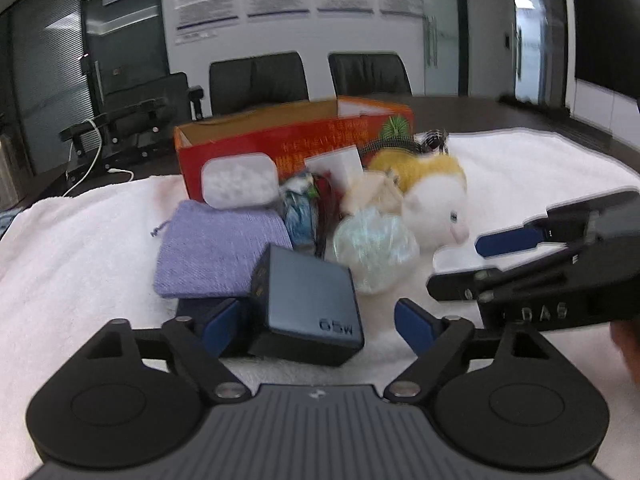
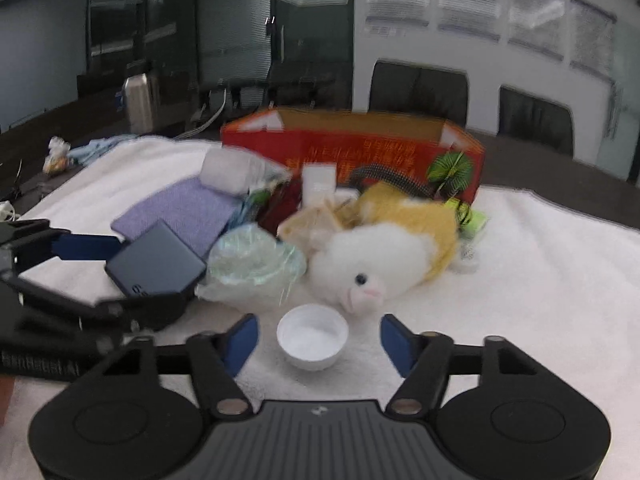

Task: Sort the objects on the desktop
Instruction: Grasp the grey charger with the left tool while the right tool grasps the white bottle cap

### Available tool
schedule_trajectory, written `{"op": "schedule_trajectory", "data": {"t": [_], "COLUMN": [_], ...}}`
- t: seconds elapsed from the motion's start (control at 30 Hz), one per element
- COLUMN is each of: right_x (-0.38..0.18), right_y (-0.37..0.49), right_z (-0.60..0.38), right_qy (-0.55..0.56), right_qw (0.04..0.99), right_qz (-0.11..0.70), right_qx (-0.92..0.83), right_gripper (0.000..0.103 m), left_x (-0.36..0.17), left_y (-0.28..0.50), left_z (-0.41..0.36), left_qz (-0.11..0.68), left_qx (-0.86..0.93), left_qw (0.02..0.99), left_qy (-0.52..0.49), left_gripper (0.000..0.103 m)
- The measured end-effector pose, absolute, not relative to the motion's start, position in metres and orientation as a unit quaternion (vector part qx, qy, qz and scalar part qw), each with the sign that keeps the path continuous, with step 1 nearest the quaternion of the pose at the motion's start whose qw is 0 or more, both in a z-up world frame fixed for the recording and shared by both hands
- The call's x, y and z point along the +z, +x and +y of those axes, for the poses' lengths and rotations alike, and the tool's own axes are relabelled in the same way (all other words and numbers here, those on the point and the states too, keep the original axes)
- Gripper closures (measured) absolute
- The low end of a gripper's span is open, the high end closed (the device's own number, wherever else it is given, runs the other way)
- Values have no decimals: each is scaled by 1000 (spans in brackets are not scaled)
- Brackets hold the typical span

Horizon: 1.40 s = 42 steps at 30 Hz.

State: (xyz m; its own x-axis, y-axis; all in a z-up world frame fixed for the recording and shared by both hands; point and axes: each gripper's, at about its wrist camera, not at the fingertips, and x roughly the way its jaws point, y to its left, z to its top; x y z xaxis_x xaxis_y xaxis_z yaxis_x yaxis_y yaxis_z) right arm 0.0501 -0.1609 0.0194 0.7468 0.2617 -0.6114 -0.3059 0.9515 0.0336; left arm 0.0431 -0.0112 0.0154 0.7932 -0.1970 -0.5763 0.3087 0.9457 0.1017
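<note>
A pile of objects lies on a white towel [image 1: 80,248] before an open red box [image 1: 296,136]. My left gripper [image 1: 316,322] is open around a dark blue 65W charger [image 1: 308,304], which sits between its fingers. A purple pouch [image 1: 216,252], a shiny wrapped ball [image 1: 374,248] and a yellow-white plush toy [image 1: 432,196] lie just beyond. My right gripper [image 2: 318,340] is open, with a small white cup [image 2: 313,336] standing between its fingers. The plush [image 2: 384,252], the ball [image 2: 256,260] and the charger [image 2: 158,260] also show in the right wrist view.
A white pill case [image 1: 239,180] leans against the box. A white card [image 1: 340,164] and small packets [image 1: 298,208] sit mid-pile. Black chairs [image 1: 260,80] stand behind the dark table. A metal flask [image 2: 138,102] and crumpled wrappers [image 2: 58,156] sit far left.
</note>
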Motion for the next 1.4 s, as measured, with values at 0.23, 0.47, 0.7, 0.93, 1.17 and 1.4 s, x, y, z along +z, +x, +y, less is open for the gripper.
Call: {"op": "schedule_trajectory", "data": {"t": [0.23, 0.47, 0.7, 0.93, 1.17, 1.4], "right_x": [12, 51, 121, 149, 106, 42], "right_y": [50, 40, 94, 254, 407, 488], "right_z": [-161, -188, -220, -212, -191, -173], "right_qy": [-38, -33, -66, -76, -89, -110], "right_qw": [932, 942, 963, 956, 928, 902], "right_qz": [322, 280, 199, 231, 333, 408], "right_qx": [163, 182, 172, 164, 138, 94], "right_gripper": [64, 64, 64, 64, 64, 64], "left_x": [14, 56, 128, 125, 71, 45], "left_y": [43, 41, 130, 298, 419, 449], "left_z": [-13, 9, 26, 20, 23, 16], "left_qz": [294, 281, 223, 266, 374, 415], "left_qx": [-119, -139, -109, -18, 27, 29], "left_qw": [941, 949, 968, 962, 923, 909], "left_qy": [118, 27, -42, -66, -84, -32], "left_gripper": [42, 42, 42, 42, 42, 41]}}
